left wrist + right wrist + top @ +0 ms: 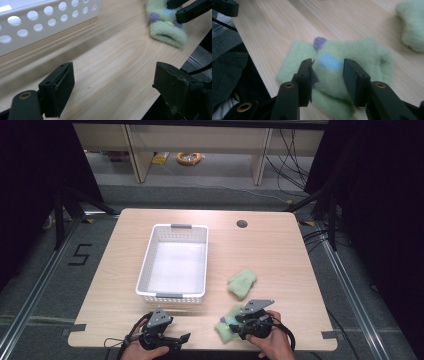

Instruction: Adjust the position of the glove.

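Note:
A fuzzy green sock (223, 331) with purple and blue spots lies folded near the table's front edge, right of centre. My right gripper (233, 322) is down on it, and in the right gripper view its jaws (328, 75) pinch a raised fold of the sock (367, 50) with the blue patch between the pads. A second green sock (242, 283) lies farther back on the table. My left gripper (181, 339) rests low by the front edge, its jaws (112, 75) wide apart over bare wood. A white perforated basket (145, 270) stands empty behind it.
The basket's holed wall (45, 27) is close to the left gripper. The held sock (165, 32) lies just inside the table's front edge. A round cable hole (242, 224) sits at the back right of the wooden table (280, 255). Dark floor surrounds the table.

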The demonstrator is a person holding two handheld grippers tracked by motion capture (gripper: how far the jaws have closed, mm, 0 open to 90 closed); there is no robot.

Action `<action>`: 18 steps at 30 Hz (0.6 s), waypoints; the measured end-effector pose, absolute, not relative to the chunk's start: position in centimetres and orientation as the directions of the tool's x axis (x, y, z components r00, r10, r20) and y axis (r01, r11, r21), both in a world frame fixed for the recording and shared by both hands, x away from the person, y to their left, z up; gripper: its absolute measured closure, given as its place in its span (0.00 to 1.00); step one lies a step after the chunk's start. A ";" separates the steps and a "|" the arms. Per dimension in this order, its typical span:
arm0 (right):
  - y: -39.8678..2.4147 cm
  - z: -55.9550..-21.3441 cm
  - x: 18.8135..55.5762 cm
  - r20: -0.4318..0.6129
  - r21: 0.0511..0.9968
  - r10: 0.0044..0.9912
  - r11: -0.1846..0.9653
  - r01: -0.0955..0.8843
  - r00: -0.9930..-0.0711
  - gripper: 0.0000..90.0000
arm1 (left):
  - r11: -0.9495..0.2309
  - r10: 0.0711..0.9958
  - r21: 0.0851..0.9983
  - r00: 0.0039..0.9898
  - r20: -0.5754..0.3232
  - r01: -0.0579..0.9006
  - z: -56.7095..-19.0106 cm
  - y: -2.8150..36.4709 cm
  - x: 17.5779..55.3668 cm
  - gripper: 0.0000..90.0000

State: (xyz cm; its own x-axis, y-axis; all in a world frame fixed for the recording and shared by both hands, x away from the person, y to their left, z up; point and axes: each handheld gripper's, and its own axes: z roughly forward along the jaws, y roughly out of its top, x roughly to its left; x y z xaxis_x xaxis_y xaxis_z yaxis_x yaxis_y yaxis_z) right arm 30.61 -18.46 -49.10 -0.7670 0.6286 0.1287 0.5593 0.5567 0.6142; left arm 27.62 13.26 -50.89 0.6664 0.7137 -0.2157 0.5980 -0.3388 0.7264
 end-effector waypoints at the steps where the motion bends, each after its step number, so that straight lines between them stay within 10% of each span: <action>1: -18.4 -49.4 30.7 0.118 0.623 0.621 0.561 0.545 -0.775 0.71 | -0.339 0.710 0.732 0.671 -0.214 0.592 -50.9 13.2 27.6 0.18; 9: -18.3 -49.9 30.9 0.097 0.635 0.608 0.572 0.519 -0.788 0.94 | -0.338 0.706 0.740 0.676 -0.209 0.582 -50.9 13.2 27.6 0.18; 18: -19.3 -47.7 30.5 0.112 0.690 0.567 0.547 0.475 -0.816 0.97 | -0.341 0.703 0.739 0.679 -0.210 0.582 -50.8 13.3 27.6 0.18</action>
